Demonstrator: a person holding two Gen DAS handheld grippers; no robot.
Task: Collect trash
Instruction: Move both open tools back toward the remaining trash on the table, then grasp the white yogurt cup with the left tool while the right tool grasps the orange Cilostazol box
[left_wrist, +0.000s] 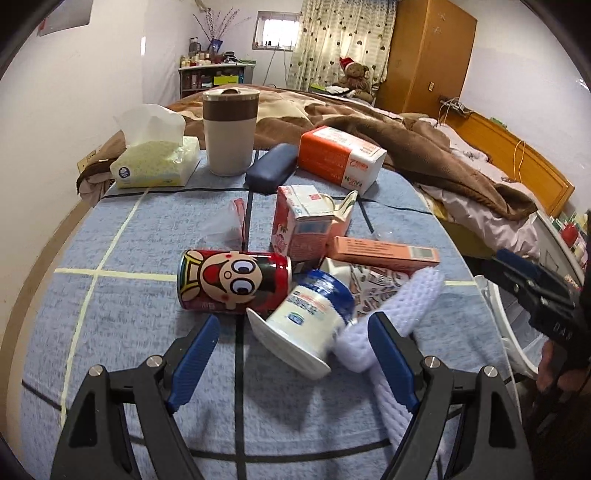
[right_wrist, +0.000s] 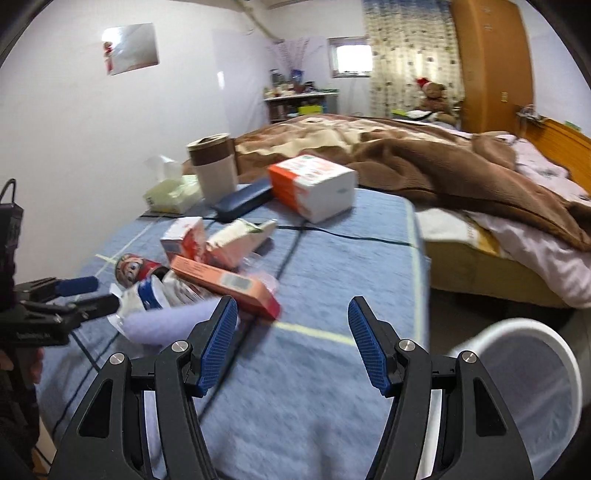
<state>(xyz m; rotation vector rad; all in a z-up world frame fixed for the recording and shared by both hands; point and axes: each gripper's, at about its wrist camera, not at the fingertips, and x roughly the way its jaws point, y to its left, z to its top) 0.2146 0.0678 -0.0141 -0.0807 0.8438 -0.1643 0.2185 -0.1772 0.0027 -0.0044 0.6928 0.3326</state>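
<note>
The red cartoon-face can (left_wrist: 234, 282) lay on its side amid the litter on the blue cloth (left_wrist: 129, 295). Touching it, a tipped white cup (left_wrist: 308, 325) sat between the left gripper (left_wrist: 293, 347)'s spread, empty jaws. Beyond the can, an orange-and-white box (left_wrist: 340, 158) read "MAIZIN". Only the right wrist view showed the white bin (right_wrist: 524, 373); the right gripper (right_wrist: 291, 347) gaped empty there.

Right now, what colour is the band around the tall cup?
Brown, around the top of a cream cup; clearest in the left wrist view.
</note>
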